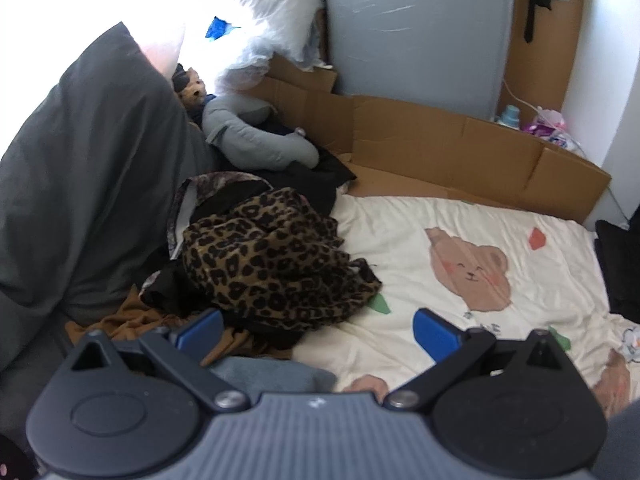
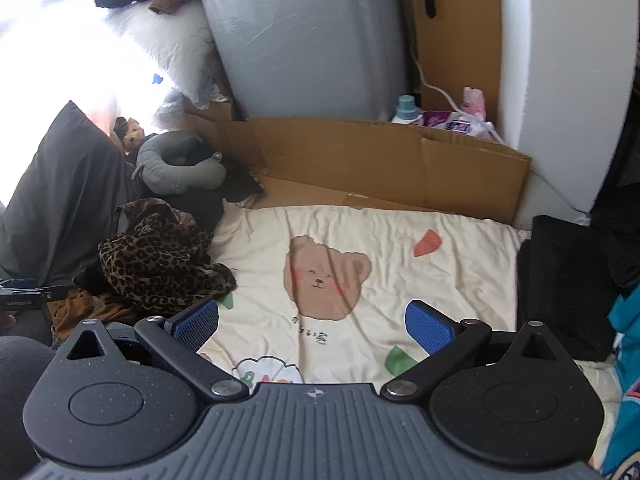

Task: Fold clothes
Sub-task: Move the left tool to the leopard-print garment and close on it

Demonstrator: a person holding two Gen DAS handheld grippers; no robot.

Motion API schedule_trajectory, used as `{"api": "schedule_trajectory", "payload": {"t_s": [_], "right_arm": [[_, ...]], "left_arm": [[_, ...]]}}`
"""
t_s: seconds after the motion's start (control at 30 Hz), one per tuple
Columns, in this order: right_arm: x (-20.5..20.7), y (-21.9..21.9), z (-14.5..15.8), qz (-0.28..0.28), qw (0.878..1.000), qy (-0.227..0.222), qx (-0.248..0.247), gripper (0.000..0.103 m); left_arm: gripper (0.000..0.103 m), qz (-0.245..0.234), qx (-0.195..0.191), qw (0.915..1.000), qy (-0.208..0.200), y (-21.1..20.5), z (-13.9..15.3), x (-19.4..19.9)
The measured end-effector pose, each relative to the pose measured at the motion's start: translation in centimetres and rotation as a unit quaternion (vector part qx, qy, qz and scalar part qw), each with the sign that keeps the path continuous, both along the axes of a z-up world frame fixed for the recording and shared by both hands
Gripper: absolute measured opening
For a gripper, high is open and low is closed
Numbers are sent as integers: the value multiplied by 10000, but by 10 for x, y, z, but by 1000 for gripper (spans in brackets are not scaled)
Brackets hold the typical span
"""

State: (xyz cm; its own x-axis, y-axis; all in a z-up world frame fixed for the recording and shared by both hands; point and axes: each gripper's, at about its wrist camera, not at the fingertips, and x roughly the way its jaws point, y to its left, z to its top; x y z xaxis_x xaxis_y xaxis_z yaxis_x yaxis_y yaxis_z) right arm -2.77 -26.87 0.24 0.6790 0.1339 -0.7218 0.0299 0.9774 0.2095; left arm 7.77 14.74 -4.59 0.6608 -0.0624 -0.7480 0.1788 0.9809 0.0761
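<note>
A crumpled leopard-print garment (image 1: 272, 256) tops a heap of clothes on the left of the bed, over black and brown pieces (image 1: 132, 320). My left gripper (image 1: 316, 330) hovers open just in front of that heap, nothing between its blue pads. In the right wrist view the same leopard-print garment (image 2: 160, 260) lies to the left. My right gripper (image 2: 312, 324) is open above the cream bear-print blanket (image 2: 360, 232), holding nothing. A folded black garment (image 2: 560, 280) lies at the blanket's right edge, with teal cloth (image 2: 624, 360) beside it.
A dark grey pillow (image 1: 88, 168) leans at the left. A grey neck pillow (image 1: 256, 136) and a small teddy bear (image 1: 196, 88) sit behind the heap. Flattened cardboard (image 1: 440, 148) lines the far side before a grey cabinet (image 1: 416, 32). Bottles and packets (image 2: 440, 116) stand behind it.
</note>
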Motion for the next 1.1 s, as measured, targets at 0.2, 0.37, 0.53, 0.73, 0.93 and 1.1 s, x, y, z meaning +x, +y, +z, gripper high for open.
{"api": "schedule_trajectory", "payload": {"t_s": [0.2, 0.37, 0.53, 0.73, 0.93, 1.1], "right_arm": [[24, 14, -26, 286, 9994, -78, 197, 103], [44, 31, -58, 643, 9978, -72, -156, 102], [61, 34, -96, 645, 9977, 140, -166, 102], [69, 29, -131, 849, 9950, 89, 528, 102], [80, 44, -153, 883, 9942, -159, 592, 102], [94, 60, -175, 946, 9944, -182, 446, 102]], "left_arm": [[102, -153, 112, 9996, -211, 30, -38, 29], [102, -88, 59, 9999, -132, 52, -68, 54], [102, -32, 36, 9998, -172, 61, -86, 82], [102, 26, 14, 9998, -209, 65, -110, 108], [102, 107, -49, 9998, -176, 70, -144, 129], [102, 163, -189, 9996, -119, 71, -162, 142]]}}
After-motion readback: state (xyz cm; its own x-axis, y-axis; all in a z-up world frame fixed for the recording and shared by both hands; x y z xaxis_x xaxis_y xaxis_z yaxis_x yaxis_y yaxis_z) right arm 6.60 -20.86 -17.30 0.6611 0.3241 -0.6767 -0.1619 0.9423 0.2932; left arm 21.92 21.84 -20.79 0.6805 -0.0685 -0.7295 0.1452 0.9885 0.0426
